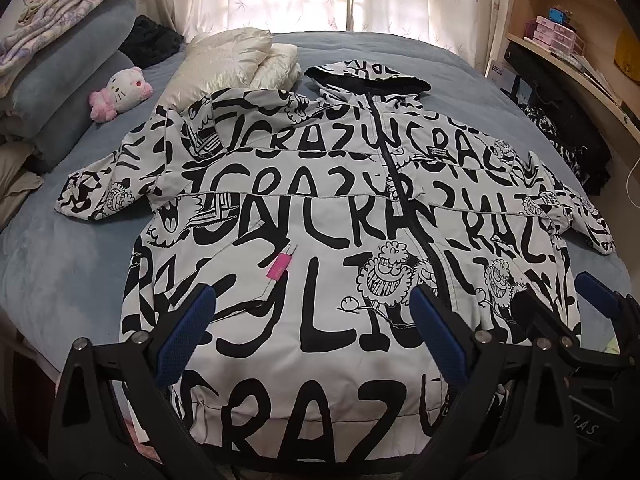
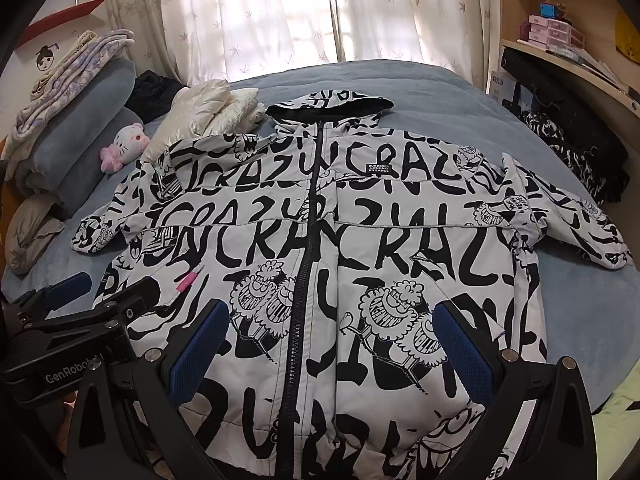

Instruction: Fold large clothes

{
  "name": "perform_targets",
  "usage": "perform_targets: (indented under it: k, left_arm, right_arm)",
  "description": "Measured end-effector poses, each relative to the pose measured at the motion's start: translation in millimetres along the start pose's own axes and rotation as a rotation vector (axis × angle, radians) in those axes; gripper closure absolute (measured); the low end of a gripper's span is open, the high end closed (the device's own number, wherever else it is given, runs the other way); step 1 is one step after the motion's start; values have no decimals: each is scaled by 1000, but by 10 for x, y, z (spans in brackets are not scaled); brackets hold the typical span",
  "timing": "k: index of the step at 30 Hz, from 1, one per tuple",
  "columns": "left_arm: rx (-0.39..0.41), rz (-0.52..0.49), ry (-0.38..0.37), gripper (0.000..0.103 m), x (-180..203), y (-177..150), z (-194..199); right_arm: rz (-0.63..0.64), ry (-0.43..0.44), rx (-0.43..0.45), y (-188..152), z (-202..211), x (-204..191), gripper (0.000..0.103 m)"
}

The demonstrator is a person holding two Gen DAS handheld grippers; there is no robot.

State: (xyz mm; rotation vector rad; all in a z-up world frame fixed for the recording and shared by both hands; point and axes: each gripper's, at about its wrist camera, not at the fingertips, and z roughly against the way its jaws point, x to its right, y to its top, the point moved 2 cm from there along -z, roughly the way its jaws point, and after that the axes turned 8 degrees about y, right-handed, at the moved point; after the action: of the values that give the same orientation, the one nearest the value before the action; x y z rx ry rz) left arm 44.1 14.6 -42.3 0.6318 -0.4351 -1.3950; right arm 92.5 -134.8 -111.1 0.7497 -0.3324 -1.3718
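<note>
Left wrist view: left gripper [image 1: 312, 336] with blue-padded black fingers [image 1: 188, 332] spread wide, holding nothing, above the lower half of a white hooded zip jacket with black graffiti lettering [image 1: 320, 208]. Jacket lies flat, front up, zipped, sleeves out, on the blue-grey bed [image 1: 72, 264]. Cream puffy garment [image 1: 236, 60] folded just beyond its shoulder; pink-and-white plush cat [image 1: 120, 92] near grey pillows.

Right wrist view: right gripper [image 2: 332, 348] fingers wide apart, empty, over jacket hem [image 2: 360, 432]. Left gripper [image 2: 92, 292] visible beside it.

jacket [image 1: 320, 220] flat on bed [image 1: 60, 264] | plush toy [image 1: 120, 94] left | folded coat [image 1: 232, 64] behind-left | shelves [image 1: 560, 40] right
</note>
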Motion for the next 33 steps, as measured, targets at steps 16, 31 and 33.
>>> perform_targets:
  k: [16,31,33]
  left_arm:
    - [41,-51,41,15,110,43,110]
    - [67,-67,-33,15,202,203,206]
    - [64,-60,-57,15,218,263,219]
  right_arm:
    - [1,1,-3,21,47,-8,0]
    - [8,-9,59,97,209,133,0]
    - [4,-9,70,151,267,158,0]
